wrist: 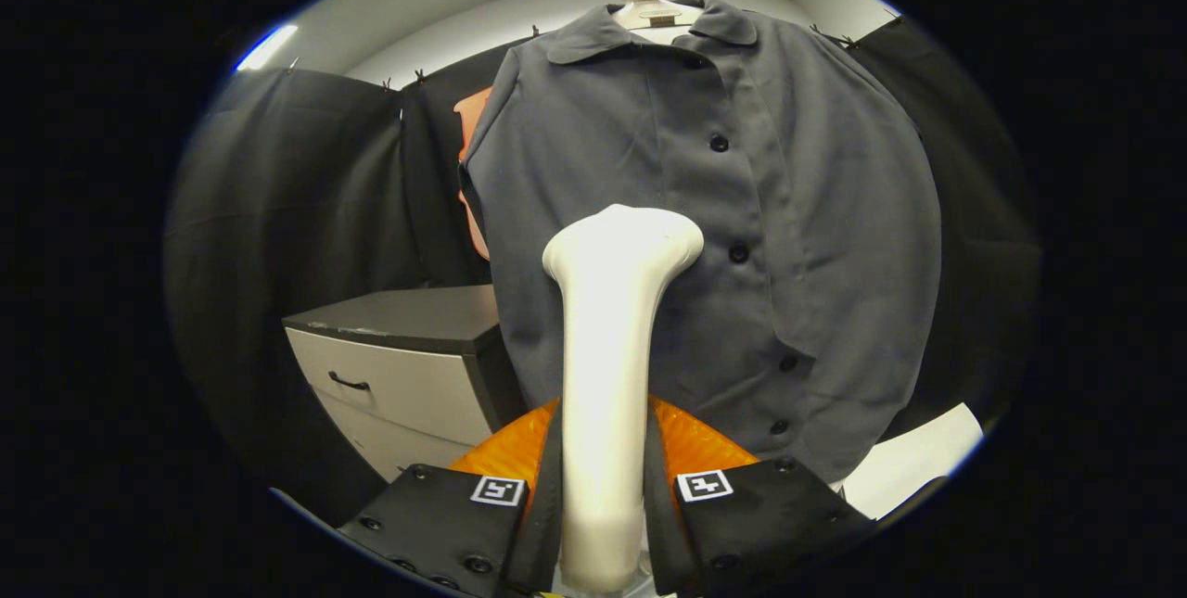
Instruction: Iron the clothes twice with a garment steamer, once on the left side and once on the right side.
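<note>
Clamped between the claw [603,487] fingers, the garment steamer [607,348] is the nearest thing: both fingers press on the lower part of its handle, one on each side, so the claw is closed on it. That grip low on the handle looks like the right place to hold it, since the shaft there is narrow enough for the fingers to bear on both flanks, while the flared head is too wide and must stay free to meet the cloth. Its shell looks like hard, smooth plastic — stiff, probably a little slick, so I would expect it to twist in the grip if it is pushed sideways against the fabric. Held so far from its head, it is likely to feel top-heavy.

Its long axis runs straight ahead along the fingers, and the broad head points at the shirt [705,209], near the line of buttons [738,253] at mid-chest. Whether the head touches the cloth or stands just off it I cannot tell.

Beyond it, the shirt hangs on a hanger [652,9], collar up and front buttoned — soft, light fabric that should give way and swing under pressure, so strokes ought to be gentle and follow its length. A drawer cabinet [408,366] stands just beside its lower hem.
</note>
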Demonstrator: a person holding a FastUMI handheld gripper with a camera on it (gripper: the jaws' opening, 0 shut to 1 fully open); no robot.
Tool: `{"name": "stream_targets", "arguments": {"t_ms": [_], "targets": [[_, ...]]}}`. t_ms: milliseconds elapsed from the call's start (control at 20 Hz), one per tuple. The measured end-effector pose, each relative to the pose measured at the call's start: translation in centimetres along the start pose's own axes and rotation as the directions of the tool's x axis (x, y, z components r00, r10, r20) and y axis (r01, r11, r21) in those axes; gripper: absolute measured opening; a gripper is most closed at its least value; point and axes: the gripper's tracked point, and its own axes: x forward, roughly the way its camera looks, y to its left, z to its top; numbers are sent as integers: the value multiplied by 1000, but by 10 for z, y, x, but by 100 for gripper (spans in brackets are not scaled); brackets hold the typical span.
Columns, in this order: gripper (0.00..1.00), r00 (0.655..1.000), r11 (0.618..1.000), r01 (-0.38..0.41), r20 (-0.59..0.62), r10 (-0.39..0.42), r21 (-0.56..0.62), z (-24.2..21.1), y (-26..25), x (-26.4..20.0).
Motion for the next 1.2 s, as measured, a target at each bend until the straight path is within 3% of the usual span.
{"name": "stream_targets", "arguments": {"t_ms": [650, 900, 1200], "targets": [[46, 991, 1000, 16, -133, -12, 26, -79, -4, -7], [46, 991, 1000, 8, -137, -5, 22, -81, -1, -20], [46, 997, 1000, -2, -78, 2, -2, -52, 1, -52]]}}
